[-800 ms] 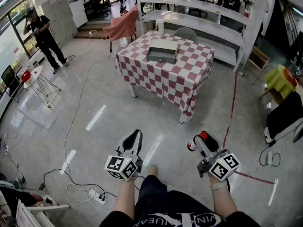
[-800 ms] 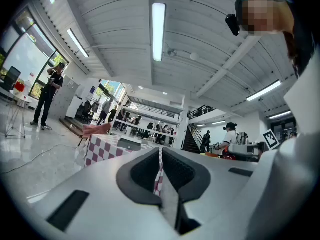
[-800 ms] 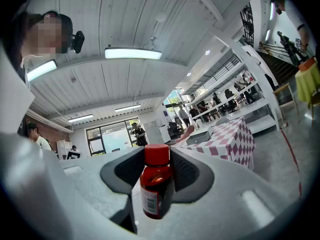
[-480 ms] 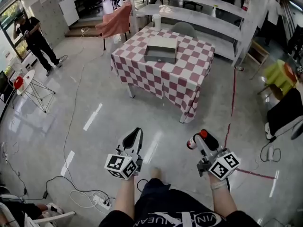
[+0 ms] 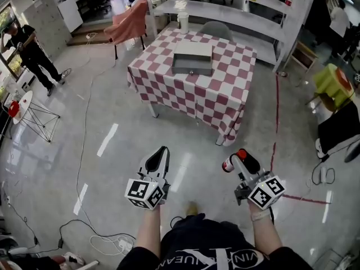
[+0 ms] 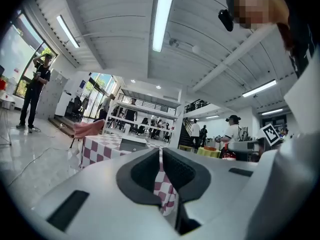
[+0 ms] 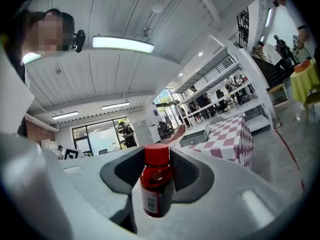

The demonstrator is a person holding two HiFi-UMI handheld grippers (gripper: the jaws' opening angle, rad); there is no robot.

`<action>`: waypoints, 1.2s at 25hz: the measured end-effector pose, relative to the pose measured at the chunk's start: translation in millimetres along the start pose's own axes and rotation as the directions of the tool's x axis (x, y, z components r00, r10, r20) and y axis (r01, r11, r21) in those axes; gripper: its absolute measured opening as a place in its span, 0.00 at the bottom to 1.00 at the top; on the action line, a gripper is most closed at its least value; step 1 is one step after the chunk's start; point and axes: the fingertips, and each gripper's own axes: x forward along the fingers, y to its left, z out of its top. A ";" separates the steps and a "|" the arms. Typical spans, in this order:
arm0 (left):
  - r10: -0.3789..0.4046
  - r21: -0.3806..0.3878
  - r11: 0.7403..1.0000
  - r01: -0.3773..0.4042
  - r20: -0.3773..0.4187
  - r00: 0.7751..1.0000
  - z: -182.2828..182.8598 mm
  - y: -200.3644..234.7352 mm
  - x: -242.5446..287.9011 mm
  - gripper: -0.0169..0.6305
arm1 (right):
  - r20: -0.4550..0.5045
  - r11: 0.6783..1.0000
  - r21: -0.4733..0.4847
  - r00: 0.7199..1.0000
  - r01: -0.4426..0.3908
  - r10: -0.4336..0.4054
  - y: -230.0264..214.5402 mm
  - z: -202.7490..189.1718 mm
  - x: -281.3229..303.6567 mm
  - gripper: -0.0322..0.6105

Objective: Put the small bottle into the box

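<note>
The checked counter (image 5: 219, 103) had drawn a little nearer over the last moment, so the carry toward it looked under way, with open floor left to cross. The grey box (image 5: 193, 58) sat on the counter's far left part, well apart from both tongs. The left tongs (image 5: 162, 155) were together and empty. The right tongs (image 5: 241, 161) were clamped on the small bottle (image 7: 156, 181), upright between their pads.

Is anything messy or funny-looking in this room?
Nothing is spilled or broken. Only loose cables lie tangled on the floor by a power strip, lower left in the head view; someone might trip.
</note>
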 end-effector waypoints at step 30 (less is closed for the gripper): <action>0.040 -0.006 0.999 -0.040 -0.014 0.999 30.0 111.6 109.6 0.06 | -0.006 0.999 0.045 1.000 -0.025 0.025 -70.4 28.9 161.9 0.29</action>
